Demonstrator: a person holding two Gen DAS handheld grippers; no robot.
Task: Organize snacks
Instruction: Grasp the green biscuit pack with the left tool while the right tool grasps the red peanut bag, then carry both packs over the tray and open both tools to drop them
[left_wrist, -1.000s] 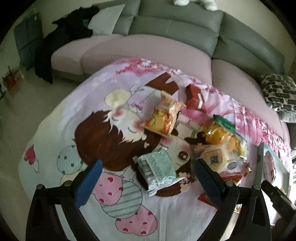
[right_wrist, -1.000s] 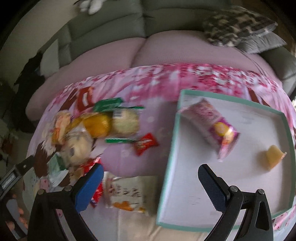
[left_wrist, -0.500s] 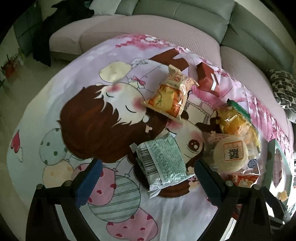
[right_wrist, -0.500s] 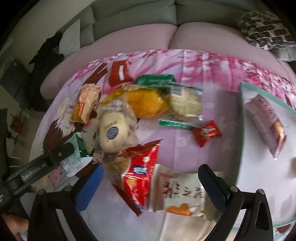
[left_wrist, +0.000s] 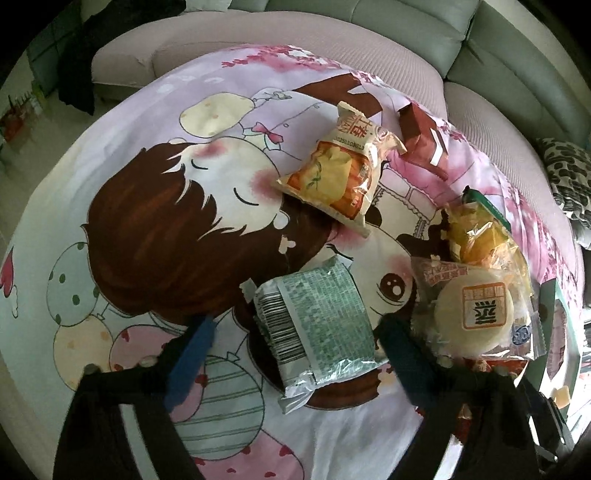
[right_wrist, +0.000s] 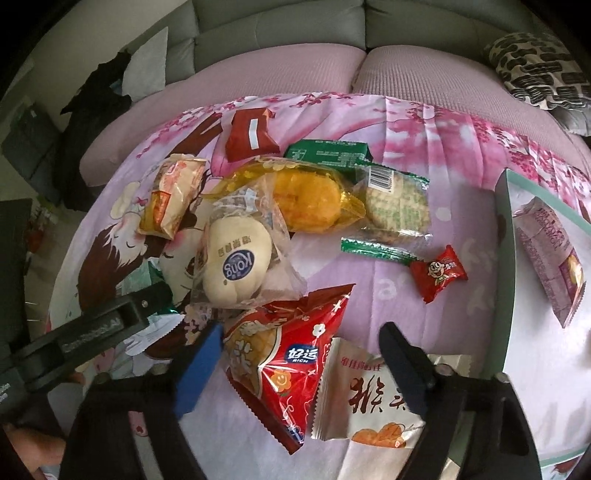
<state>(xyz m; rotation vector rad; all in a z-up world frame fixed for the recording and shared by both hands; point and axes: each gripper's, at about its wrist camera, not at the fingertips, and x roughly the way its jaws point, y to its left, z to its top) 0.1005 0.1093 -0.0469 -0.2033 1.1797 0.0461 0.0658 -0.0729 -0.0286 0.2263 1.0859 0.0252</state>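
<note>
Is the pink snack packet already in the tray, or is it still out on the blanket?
In the tray: the pink snack packet lies inside the green rim of the tray.

Barcode packet (left_wrist: 314, 328) lies between the closing left gripper (left_wrist: 295, 332) fingers, round bun pack (left_wrist: 476, 314) just right of it, chip bag (left_wrist: 340, 173) beyond; triangular snack bag (right_wrist: 284, 354) sits between the closing right gripper (right_wrist: 299, 343) fingers, tray (right_wrist: 504, 258) right.
</note>
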